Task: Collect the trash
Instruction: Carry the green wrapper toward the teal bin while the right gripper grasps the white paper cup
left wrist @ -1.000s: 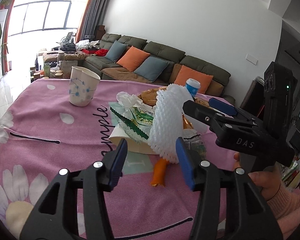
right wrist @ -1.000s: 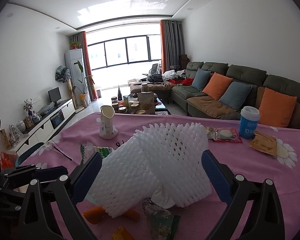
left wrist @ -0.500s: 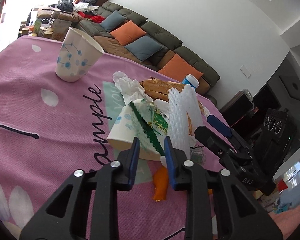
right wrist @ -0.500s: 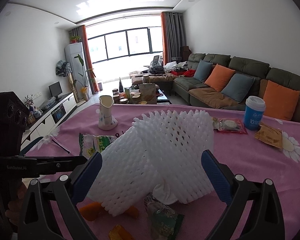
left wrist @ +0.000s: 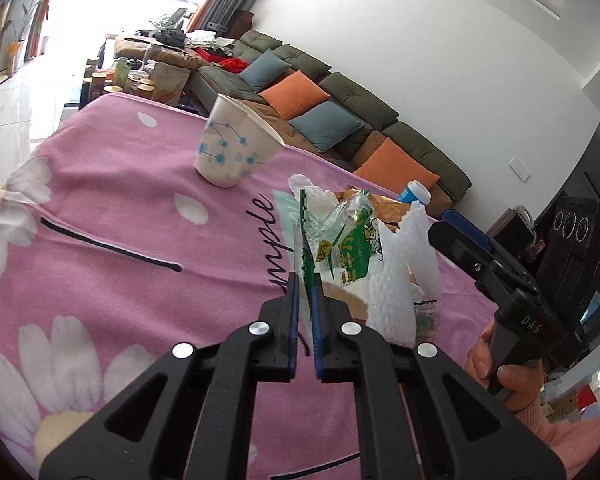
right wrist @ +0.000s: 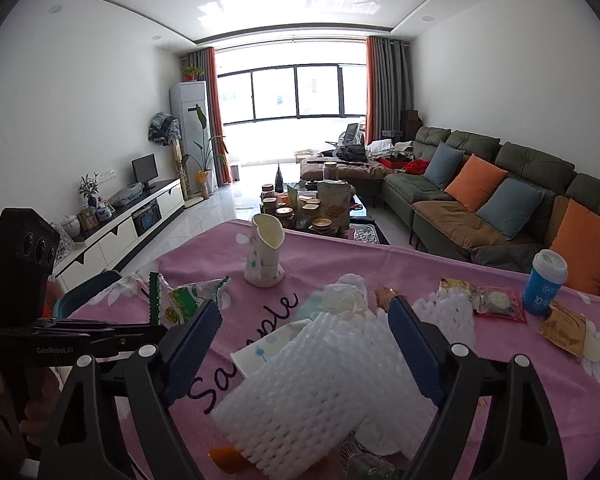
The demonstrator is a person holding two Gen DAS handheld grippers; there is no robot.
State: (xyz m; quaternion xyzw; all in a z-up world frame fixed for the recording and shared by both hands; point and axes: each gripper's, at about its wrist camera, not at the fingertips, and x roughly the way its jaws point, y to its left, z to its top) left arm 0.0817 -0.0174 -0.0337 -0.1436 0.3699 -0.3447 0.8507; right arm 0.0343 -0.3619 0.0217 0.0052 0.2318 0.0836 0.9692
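My left gripper (left wrist: pixel 304 280) is shut on the serrated edge of a green-and-white snack wrapper (left wrist: pixel 336 240), which stands up from the trash pile. The right wrist view shows that wrapper (right wrist: pixel 180 300) off to the left, pinched at the left gripper's tip. A white foam fruit net (right wrist: pixel 328 392) lies between the blue pads of my right gripper (right wrist: pixel 304 332), whose jaws are closing around it; I see no firm squeeze. The left wrist view has the foam net (left wrist: pixel 396 292) right of the wrapper, with the right gripper (left wrist: pixel 452 232) behind it.
On the pink flowered tablecloth (right wrist: pixel 380 268) stand a crushed paper cup (right wrist: pixel 264 256) and a blue cup with a white lid (right wrist: pixel 546 282). Snack packets (right wrist: pixel 496 300) and a brown packet (right wrist: pixel 564 328) lie at the right. A flattened paper cup (right wrist: pixel 256 356), a tissue (right wrist: pixel 344 292) and an orange scrap (right wrist: pixel 224 454) surround the net.
The left jaws went from wide open to shut on the green wrapper's edge and drew it left, away from the pile. The right jaws narrowed around the foam net, which now sits lower.
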